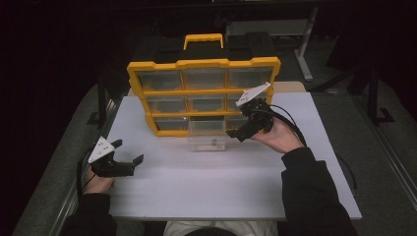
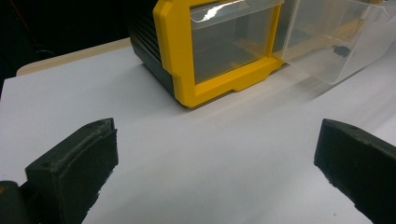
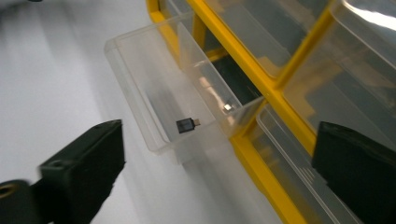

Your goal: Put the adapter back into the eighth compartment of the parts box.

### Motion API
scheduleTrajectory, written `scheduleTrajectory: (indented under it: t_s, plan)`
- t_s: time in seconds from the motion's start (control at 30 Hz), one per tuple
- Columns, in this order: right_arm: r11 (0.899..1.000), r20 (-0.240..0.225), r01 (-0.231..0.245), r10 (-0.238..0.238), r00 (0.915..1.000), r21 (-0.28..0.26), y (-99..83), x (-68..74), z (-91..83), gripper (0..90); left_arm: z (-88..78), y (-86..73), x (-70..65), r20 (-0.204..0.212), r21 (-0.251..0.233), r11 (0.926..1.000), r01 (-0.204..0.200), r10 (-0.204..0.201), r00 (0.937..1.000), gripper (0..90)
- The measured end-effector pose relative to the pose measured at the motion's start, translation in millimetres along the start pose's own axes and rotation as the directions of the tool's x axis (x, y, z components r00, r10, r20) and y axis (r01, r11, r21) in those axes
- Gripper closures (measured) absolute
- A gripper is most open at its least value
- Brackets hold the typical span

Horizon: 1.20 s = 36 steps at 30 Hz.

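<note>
One small black adapter (image 3: 186, 125) lies on the floor of the clear drawer (image 1: 207, 141), which stands pulled out of the bottom row of the yellow organizer (image 1: 203, 93) onto the white table (image 1: 221, 187); my right gripper (image 1: 237, 134) hovers just beside the drawer's right wall with its fingers spread wide and nothing between them. To close it well, I judge I should bring my right fingers square to the drawer's front and push straight along its slot, while my left gripper (image 1: 129, 154), fingers apart and empty near the table's left edge, comes over to steady the organizer's frame
</note>
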State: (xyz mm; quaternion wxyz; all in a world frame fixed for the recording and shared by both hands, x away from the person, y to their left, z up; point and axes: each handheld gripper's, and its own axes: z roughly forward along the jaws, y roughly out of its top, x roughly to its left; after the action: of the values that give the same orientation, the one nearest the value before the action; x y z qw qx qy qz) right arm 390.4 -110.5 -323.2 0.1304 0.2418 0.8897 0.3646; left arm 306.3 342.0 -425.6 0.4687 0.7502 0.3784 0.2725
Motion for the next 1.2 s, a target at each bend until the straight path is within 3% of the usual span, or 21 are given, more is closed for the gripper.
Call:
scheduleTrajectory:
  t_s: [0.27,1.2]
  plan:
    - [0.999,0.005,-0.042,0.042,0.9991,-0.027,-12.9,-2.4,-8.9,0.0,-0.1,-0.1,-0.2,0.000,0.002,1.0000,-0.001,0.001,1.0000,0.0]
    - [0.994,-0.001,-0.095,0.095,0.9955,-0.047,-54.3,-5.7,-21.0,0.0,-0.3,-0.2,-0.5,-0.001,0.004,1.0000,-0.002,0.002,1.0000,0.0]
